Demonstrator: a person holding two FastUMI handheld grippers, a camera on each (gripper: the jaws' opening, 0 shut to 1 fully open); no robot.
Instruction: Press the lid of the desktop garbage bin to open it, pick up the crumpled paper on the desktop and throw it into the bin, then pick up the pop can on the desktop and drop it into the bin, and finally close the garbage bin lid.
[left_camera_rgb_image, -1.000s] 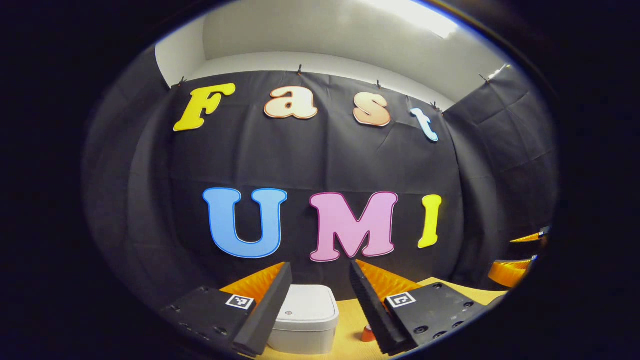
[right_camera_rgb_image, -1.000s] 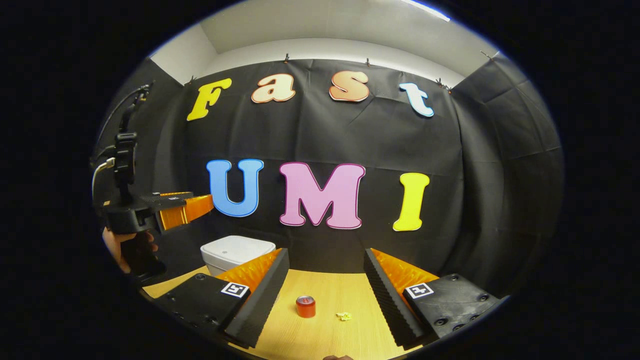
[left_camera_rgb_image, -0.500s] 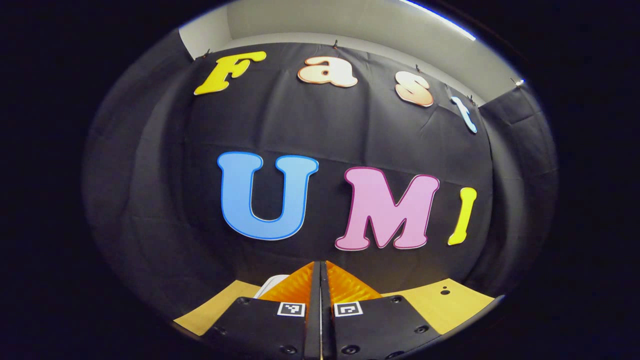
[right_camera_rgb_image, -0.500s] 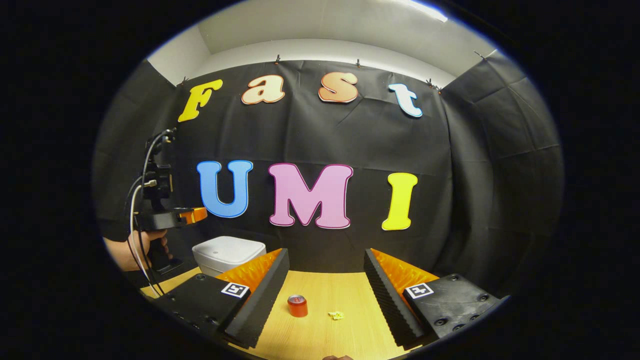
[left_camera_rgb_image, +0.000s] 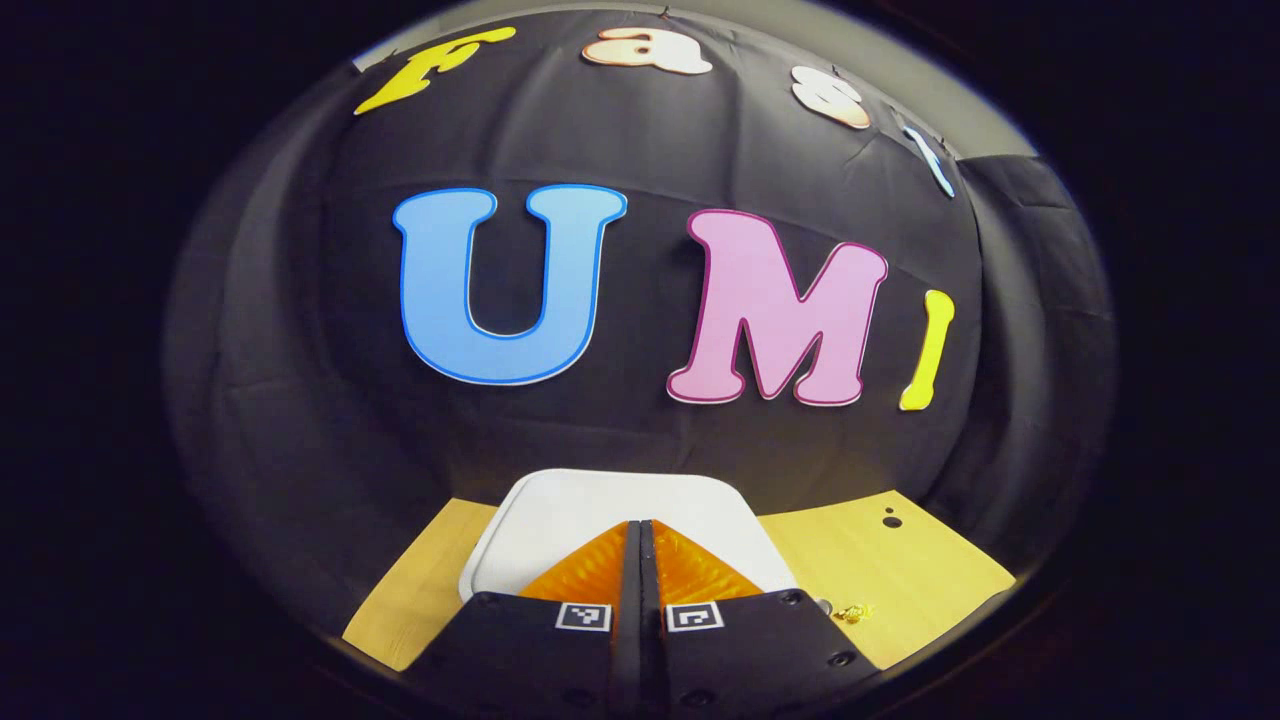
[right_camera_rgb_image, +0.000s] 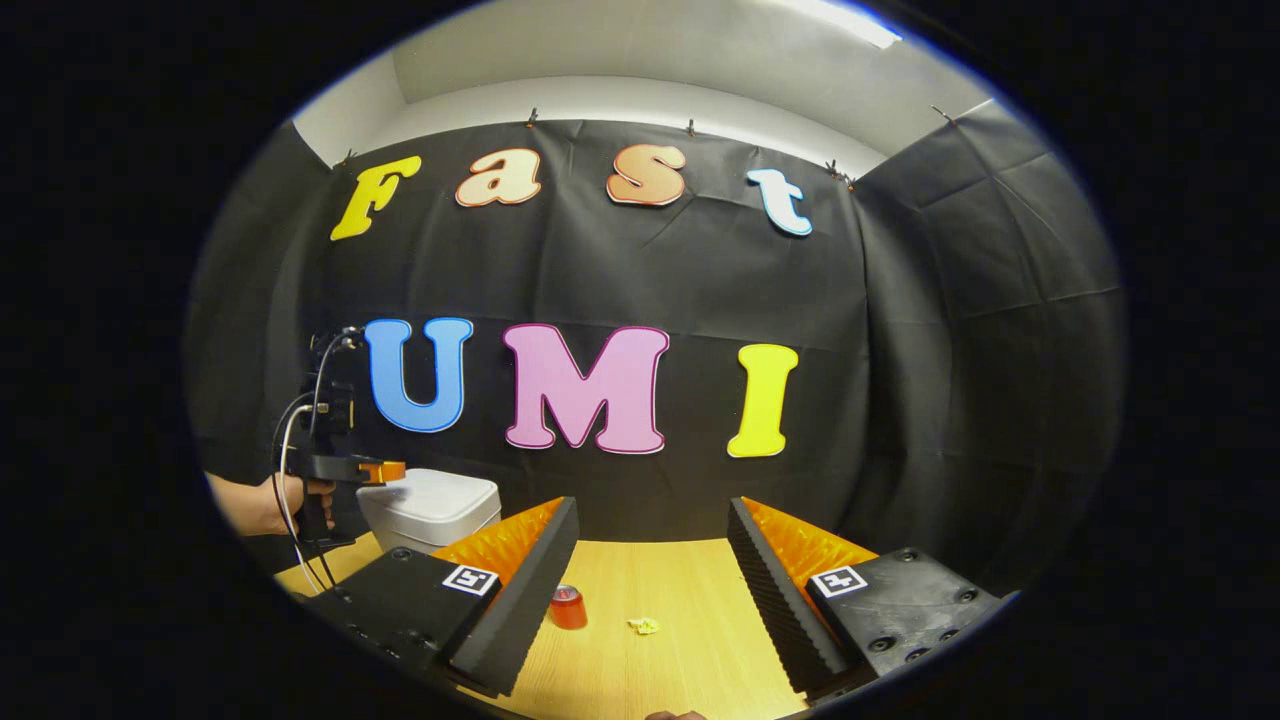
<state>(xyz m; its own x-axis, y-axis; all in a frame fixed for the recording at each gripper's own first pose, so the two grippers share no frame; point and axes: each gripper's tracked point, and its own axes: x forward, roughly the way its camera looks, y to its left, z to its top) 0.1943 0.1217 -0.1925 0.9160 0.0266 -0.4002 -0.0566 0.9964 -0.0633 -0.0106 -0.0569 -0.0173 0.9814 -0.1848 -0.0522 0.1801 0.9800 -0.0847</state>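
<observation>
The white bin (left_camera_rgb_image: 600, 495) sits with its lid down, right under my left gripper (left_camera_rgb_image: 640, 527), whose fingers are shut together with nothing between them. In the right gripper view the same bin (right_camera_rgb_image: 430, 508) stands at the back left, and the left gripper (right_camera_rgb_image: 392, 469), held by a hand (right_camera_rgb_image: 262, 502), hovers just over its lid; contact cannot be told. My right gripper (right_camera_rgb_image: 652, 510) is open and empty above the table. A red pop can (right_camera_rgb_image: 568, 607) and a small crumpled paper (right_camera_rgb_image: 643, 626) lie between its fingers, farther off. The paper (left_camera_rgb_image: 853, 612) also lies right of the bin.
The wooden table (right_camera_rgb_image: 690, 585) ends at the black cloth wall close behind the bin. A small dark hole (left_camera_rgb_image: 890, 520) marks the table (left_camera_rgb_image: 900, 570) to the bin's right. Cables hang from the left gripper's handle.
My left gripper went from open to shut, then dropped and tipped down over the bin lid. The right gripper stayed open and drifted slightly right.
</observation>
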